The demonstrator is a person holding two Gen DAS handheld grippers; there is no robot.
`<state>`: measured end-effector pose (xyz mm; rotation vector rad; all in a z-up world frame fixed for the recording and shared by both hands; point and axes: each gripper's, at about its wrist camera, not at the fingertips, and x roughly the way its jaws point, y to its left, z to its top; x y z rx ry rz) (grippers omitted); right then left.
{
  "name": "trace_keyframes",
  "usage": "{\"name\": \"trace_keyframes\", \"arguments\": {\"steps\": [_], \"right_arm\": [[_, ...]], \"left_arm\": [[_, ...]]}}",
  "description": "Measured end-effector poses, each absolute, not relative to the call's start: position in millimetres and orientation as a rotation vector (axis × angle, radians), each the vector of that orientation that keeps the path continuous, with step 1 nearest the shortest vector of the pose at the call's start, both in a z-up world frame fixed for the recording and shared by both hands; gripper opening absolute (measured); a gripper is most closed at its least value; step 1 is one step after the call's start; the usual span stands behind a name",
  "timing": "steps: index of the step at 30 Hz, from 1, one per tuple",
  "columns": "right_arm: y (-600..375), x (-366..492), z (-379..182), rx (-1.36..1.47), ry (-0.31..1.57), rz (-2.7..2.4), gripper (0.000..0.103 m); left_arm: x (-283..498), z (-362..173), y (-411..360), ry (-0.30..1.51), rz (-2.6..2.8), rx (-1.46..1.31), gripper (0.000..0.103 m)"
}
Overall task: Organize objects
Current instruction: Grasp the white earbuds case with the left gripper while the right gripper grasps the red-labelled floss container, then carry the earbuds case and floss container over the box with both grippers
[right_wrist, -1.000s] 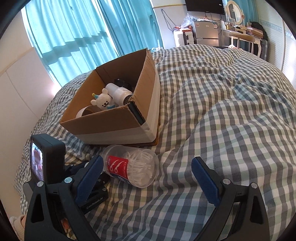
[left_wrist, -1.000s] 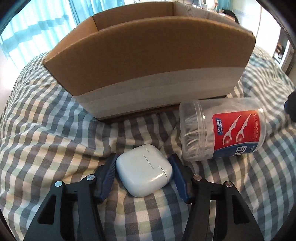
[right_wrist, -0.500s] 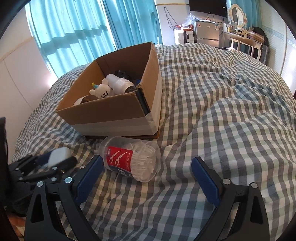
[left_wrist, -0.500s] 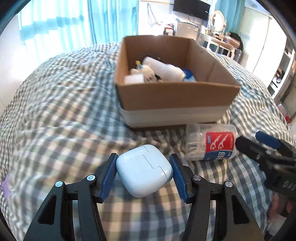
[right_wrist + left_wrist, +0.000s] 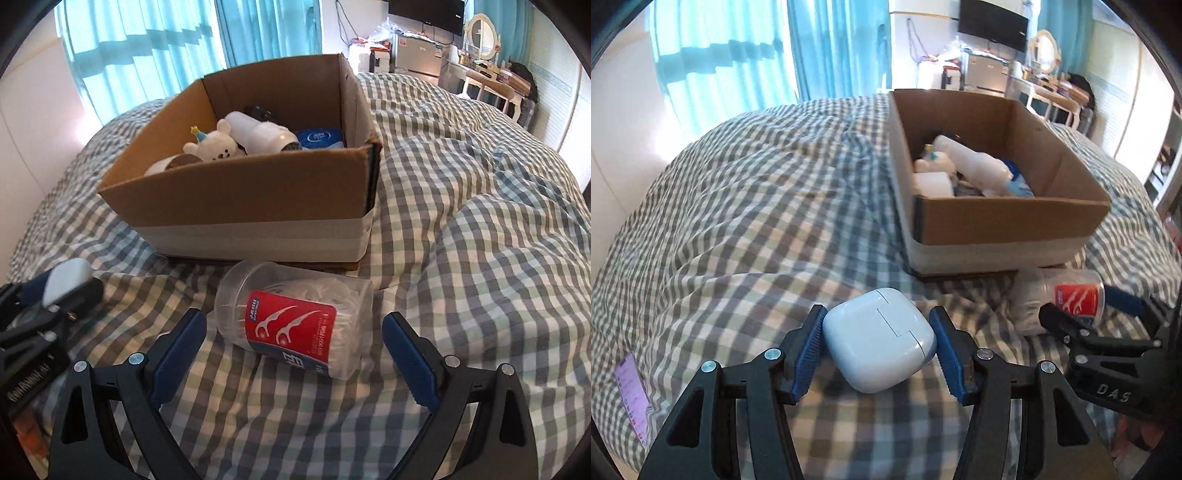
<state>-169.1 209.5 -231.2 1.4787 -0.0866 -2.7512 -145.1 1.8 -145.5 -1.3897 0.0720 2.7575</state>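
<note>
earbud case [image 5: 881,338]: white, closed, lifted | floss-pick jar [image 5: 295,325]: clear, red label, lying beside box [image 5: 258,206]

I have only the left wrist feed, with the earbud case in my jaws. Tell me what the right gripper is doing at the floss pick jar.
Observer: The right gripper is open, one blue pad on each side of the floss pick jar and neither touching it.
Operator: Report how the jar lies.
Observer: On its side on the checked bedspread, red label facing up, just in front of the cardboard box.
Operator: Name the white blob in the box beside the bottle.
Observer: A white plush bear with a small blue party hat, lying against the white bottle.
</note>
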Motion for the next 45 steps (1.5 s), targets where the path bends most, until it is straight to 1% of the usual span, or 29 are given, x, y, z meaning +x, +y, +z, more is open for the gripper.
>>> {"name": "trace_keyframes", "arguments": {"steps": [5, 8, 11, 17, 20, 23, 35, 45], "right_arm": [[195.9, -177.1, -237.9, 1.504, -0.056, -2.773, 0.097], [183.8, -184.9, -245.4, 1.536, 0.048, -2.821, 0.097], [180.4, -192.5, -254.6, 1.586, 0.089, -2.835, 0.097], [180.2, -200.7, -266.9, 1.614, 0.112, -2.843, 0.097], [181.8, -198.3, -266.3, 1.593, 0.1, -2.851, 0.092], [183.6, -192.0, -262.5, 1.557, 0.085, -2.848, 0.092], [195.0, -126.1, -207.5, 1.31, 0.013, -2.869, 0.091], [216.1, -73.2, -160.0, 1.155, -0.036, -2.923, 0.091]], "left_arm": [[-144.2, -143.2, -7.9, 0.038, 2.768, -1.369, 0.058], [-144.3, -145.3, -11.8, 0.012, 2.755, -1.381, 0.058], [-143.5, -147.0, -12.8, 0.003, 2.746, -1.382, 0.058], [-143.7, -151.1, -7.8, 0.02, 2.733, -1.379, 0.058], [-142.7, -151.8, -5.7, 0.029, 2.73, -1.382, 0.058], [-141.3, -152.4, -1.7, 0.049, 2.725, -1.384, 0.058], [-115.8, -138.6, 18.2, 0.131, 2.74, -1.336, 0.058], [-74.9, -98.8, 35.8, 0.18, 2.78, -1.195, 0.058]]}}
